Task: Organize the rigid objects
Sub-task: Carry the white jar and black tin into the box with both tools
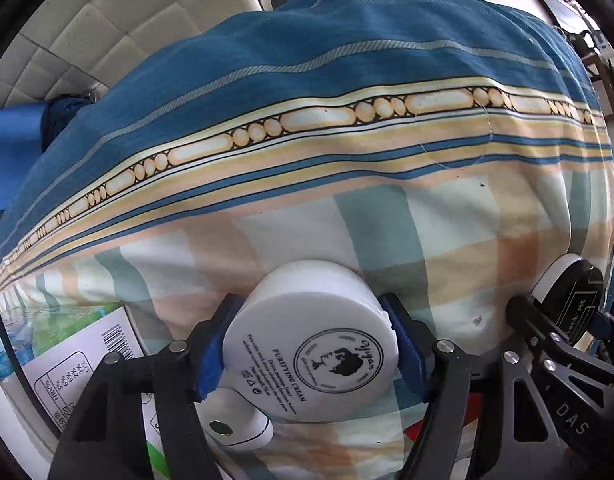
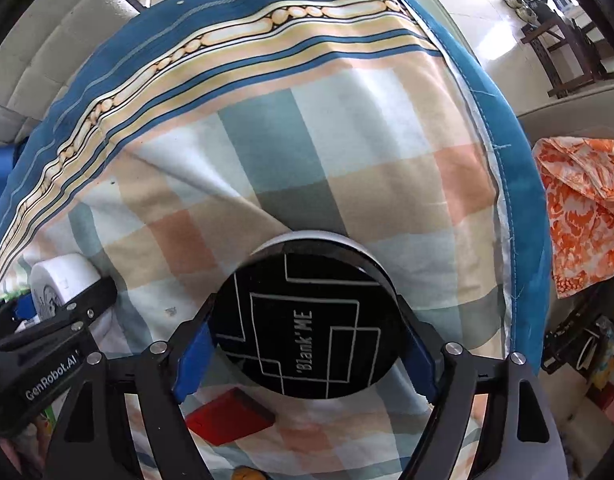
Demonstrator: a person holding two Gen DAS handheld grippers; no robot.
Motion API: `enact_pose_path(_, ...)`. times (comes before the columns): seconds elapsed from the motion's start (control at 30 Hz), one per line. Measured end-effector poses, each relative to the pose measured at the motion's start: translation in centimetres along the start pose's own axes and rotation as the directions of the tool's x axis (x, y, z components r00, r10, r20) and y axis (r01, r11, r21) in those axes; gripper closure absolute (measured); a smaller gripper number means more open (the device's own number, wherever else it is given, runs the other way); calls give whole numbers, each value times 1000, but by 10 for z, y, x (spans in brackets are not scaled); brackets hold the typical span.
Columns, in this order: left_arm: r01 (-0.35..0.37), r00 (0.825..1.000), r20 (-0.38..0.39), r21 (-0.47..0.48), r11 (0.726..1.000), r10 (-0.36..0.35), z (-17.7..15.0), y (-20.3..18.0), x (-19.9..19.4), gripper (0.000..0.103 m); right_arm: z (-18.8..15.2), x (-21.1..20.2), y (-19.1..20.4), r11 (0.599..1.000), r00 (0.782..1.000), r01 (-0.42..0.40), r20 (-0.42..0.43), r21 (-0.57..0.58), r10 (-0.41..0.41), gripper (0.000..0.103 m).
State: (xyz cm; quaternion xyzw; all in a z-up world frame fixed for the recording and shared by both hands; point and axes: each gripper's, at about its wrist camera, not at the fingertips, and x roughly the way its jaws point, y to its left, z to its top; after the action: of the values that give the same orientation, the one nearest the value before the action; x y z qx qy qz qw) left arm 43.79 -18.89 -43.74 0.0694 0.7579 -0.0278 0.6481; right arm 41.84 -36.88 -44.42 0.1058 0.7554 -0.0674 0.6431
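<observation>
My left gripper (image 1: 311, 344) is shut on a white round cream jar (image 1: 311, 340), printed "Purifying Cream", held above the checked bedsheet (image 1: 447, 232). My right gripper (image 2: 307, 344) is shut on a round black "Blank ME" compact (image 2: 307, 320) with white line art, also held above the sheet. In the left wrist view the compact (image 1: 571, 300) and right gripper show at the far right. In the right wrist view the white jar (image 2: 59, 280) and left gripper show at the far left. A white oval device (image 1: 235, 424) lies under the jar, and a red flat case (image 2: 227, 416) under the compact.
A printed carton (image 1: 79, 364) lies at the lower left on the bed. An orange patterned cloth (image 2: 587, 208) hangs past the bed's right edge. A padded headboard (image 1: 107, 12) stands at the far left. A blue cloth (image 1: 11, 152) lies by it.
</observation>
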Motion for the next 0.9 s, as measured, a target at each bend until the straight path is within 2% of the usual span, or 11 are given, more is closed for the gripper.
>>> enact_pose_path(0.1,4,1000,5,-1,1000,-4,-4,0,1,35,4,4,5,1000,1000,22,-2,7,-22,16)
enact_pose_path(0.2,-17,999,28,11,1000,17,-8,-2,0,36,4,5,8,999,1000,30,8,19,-30,18)
enact_pose_path(0.23,-26,999,35,13,1000,25,-8,-6,-2,36,3,4,10,999,999,31,11,16,-31,24)
enact_pose_path(0.37,-55,996,65,35,998,53,-14,-10,-7,36,-11,-1,22,999,999,43,7,-9,-43,26)
enact_pose_path(0.53,-12,996,88,26,1000,10,-36,-13,-24,36,-26,-10,22,1000,1000,3,14,-8,-3,26)
enact_pose_path(0.73,43,985,165,9,999,-44,-65,-4,-72,36,-51,-45,24,998,998,-35,44,-47,37,26)
enact_pose_path(0.9,62,967,249,4,998,-61,-97,11,-118,36,-81,-82,29,995,996,-32,84,-97,40,26)
